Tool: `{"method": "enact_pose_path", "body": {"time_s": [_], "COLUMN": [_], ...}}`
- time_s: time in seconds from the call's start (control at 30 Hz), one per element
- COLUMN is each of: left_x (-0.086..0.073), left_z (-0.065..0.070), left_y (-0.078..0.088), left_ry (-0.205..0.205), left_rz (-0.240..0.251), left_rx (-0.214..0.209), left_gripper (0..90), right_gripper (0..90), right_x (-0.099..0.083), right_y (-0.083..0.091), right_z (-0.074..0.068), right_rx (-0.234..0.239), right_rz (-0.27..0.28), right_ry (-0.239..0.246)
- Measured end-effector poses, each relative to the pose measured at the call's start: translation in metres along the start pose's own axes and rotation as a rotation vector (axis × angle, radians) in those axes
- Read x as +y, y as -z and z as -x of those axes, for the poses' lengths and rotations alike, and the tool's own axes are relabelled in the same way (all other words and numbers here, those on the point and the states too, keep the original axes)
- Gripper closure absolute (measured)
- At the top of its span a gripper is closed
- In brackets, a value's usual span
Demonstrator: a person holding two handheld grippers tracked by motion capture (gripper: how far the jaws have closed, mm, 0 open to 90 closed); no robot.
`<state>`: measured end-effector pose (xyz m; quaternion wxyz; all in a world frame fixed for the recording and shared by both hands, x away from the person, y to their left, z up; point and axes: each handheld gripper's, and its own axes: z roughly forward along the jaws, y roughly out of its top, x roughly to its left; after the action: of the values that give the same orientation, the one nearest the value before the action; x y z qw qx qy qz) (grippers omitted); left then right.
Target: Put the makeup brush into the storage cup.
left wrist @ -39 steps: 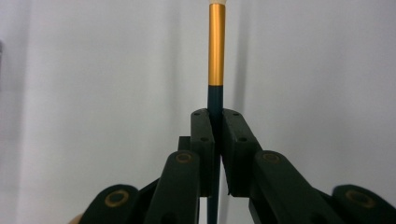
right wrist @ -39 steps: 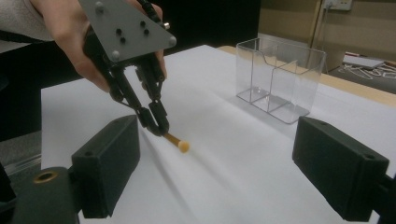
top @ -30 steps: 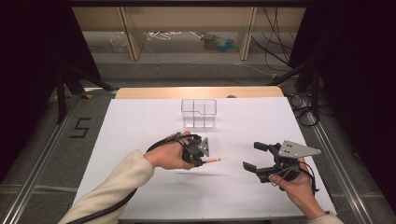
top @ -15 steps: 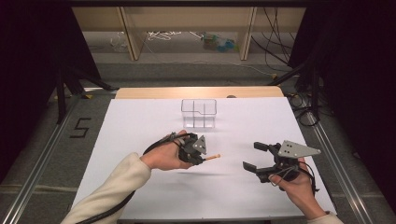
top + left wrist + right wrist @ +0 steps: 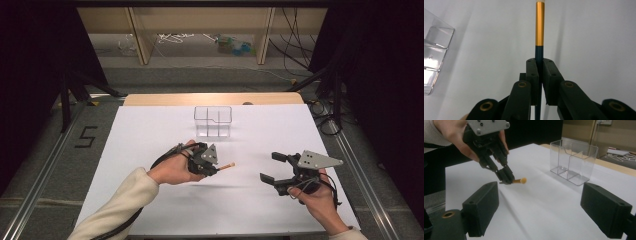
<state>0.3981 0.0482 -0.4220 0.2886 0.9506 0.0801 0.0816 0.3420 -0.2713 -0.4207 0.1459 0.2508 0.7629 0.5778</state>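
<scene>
My left gripper (image 5: 216,169) is shut on a thin pencil-like stick (image 5: 227,165) just above the white table near its middle. In the left gripper view the jaws (image 5: 540,62) pinch its dark teal shaft, and the gold band and pale tip of the stick (image 5: 540,25) point straight ahead. My right gripper (image 5: 269,166) is held to the right with its jaws wide open and nothing between them. Its own view shows the open jaws (image 5: 544,212), the left gripper (image 5: 507,178) and the stick (image 5: 520,180) beyond.
A clear plastic holder (image 5: 213,121) with dividers stands at the back middle of the white table (image 5: 150,130). It also appears as the clear holder (image 5: 572,161) at right and the clear holder (image 5: 434,50) at left. Dark floor surrounds the table.
The left gripper has shifted slightly away from the front edge with the stick in it. The right gripper has stayed where it was.
</scene>
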Motion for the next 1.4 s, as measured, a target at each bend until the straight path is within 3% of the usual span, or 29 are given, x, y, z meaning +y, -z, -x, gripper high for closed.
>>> {"method": "enact_pose_path", "body": {"time_s": [0.3, 0.57, 0.67, 0.77, 0.9, 1.03, 1.4], "left_x": [-0.005, -0.009, -0.01, -0.011, -0.012, -0.013, -0.018], "left_z": [0.0, -0.003, -0.002, -0.003, -0.002, 0.001, 0.003], "left_y": [0.002, 0.006, 0.005, 0.007, 0.007, 0.004, 0.001], "left_ry": [0.02, 0.02, 0.064, 0.049, 0.062, 0.114, 0.158], "left_rz": [0.057, 0.078, 0.109, 0.106, 0.135, 0.185, 0.248], "left_rx": [0.035, 0.053, 0.061, 0.061, 0.076, 0.095, 0.134], "left_gripper": [83.3, 83.3, 83.3, 83.3, 83.3, 83.3, 83.3], "right_gripper": [16.0, 16.0, 16.0, 16.0, 16.0, 16.0, 16.0], "right_x": [0.0, -0.001, -0.001, -0.001, -0.001, 0.0, 0.0], "right_y": [0.0, -0.001, -0.001, -0.001, -0.001, 0.0, 0.0], "right_z": [0.0, 0.0, 0.0, 0.0, 0.0, 0.0, 0.0], "right_rx": [0.004, 0.009, 0.008, 0.009, 0.01, 0.006, 0.003], "right_rz": [-0.005, 0.01, 0.01, 0.01, 0.01, 0.002, -0.002], "right_ry": [-0.001, -0.002, -0.003, -0.003, -0.003, -0.002, -0.005]}}
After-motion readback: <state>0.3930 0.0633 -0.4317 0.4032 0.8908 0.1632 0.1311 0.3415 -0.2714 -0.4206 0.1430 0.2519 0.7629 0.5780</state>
